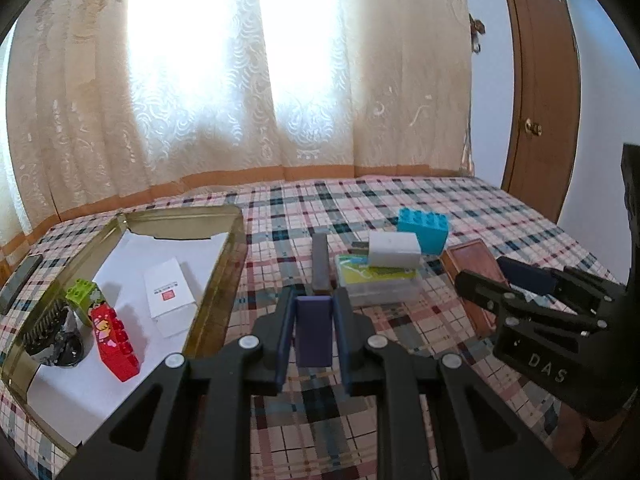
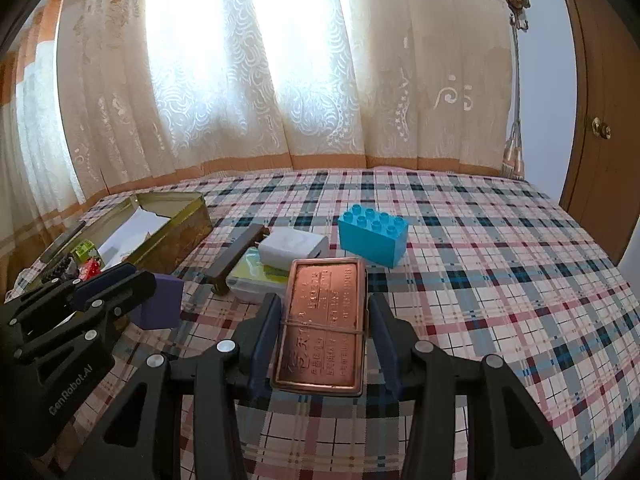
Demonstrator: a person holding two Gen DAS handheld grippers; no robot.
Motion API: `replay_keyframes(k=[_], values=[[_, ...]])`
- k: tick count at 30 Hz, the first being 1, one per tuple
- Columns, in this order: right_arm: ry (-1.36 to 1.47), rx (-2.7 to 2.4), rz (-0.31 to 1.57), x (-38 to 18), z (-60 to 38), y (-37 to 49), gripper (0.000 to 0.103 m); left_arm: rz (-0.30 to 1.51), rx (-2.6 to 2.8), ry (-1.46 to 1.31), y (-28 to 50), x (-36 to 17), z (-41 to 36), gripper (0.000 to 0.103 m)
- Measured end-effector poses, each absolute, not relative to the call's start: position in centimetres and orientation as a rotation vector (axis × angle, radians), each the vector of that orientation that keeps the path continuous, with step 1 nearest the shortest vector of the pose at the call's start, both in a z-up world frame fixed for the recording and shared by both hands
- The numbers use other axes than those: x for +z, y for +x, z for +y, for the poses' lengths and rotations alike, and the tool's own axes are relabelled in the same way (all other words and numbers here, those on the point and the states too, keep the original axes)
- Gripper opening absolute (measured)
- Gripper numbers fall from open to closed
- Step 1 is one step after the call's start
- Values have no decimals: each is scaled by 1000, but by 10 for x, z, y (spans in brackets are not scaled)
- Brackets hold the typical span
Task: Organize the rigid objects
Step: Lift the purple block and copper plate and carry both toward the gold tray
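My left gripper [image 1: 313,330] is shut on a purple block [image 1: 313,330], lifted above the plaid bedspread beside the open gold tin [image 1: 224,276]. The tin holds a red brick [image 1: 114,342], a green brick [image 1: 82,294], a white card [image 1: 170,290] and a dark comb-like item [image 1: 46,330]. My right gripper [image 2: 322,326] is shut on a copper-coloured flat tin [image 2: 322,326] bound with a rubber band. On the bed lie a blue brick [image 2: 372,238], a white box [image 2: 292,249] on a clear case [image 2: 250,276], and a dark bar [image 2: 236,258].
The plaid bedspread [image 2: 500,280] stretches wide on the right. Lace curtains [image 2: 260,80] hang behind the bed. A brown door [image 1: 540,100] stands at the far right. A dark phone-like slab [image 1: 20,282] lies left of the gold tin.
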State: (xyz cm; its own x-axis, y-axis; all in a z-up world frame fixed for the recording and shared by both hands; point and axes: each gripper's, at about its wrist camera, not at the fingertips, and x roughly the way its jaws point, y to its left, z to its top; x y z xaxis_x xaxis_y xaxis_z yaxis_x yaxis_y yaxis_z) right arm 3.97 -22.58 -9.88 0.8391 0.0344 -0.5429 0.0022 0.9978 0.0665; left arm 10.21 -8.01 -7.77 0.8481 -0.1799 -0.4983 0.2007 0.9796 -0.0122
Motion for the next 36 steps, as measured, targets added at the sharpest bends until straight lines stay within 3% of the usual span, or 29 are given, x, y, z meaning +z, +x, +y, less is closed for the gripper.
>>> replay_keyframes(k=[36], values=[[26,15,412,-84,-205,19,48,365,-112,60,75,-66,-74,18]])
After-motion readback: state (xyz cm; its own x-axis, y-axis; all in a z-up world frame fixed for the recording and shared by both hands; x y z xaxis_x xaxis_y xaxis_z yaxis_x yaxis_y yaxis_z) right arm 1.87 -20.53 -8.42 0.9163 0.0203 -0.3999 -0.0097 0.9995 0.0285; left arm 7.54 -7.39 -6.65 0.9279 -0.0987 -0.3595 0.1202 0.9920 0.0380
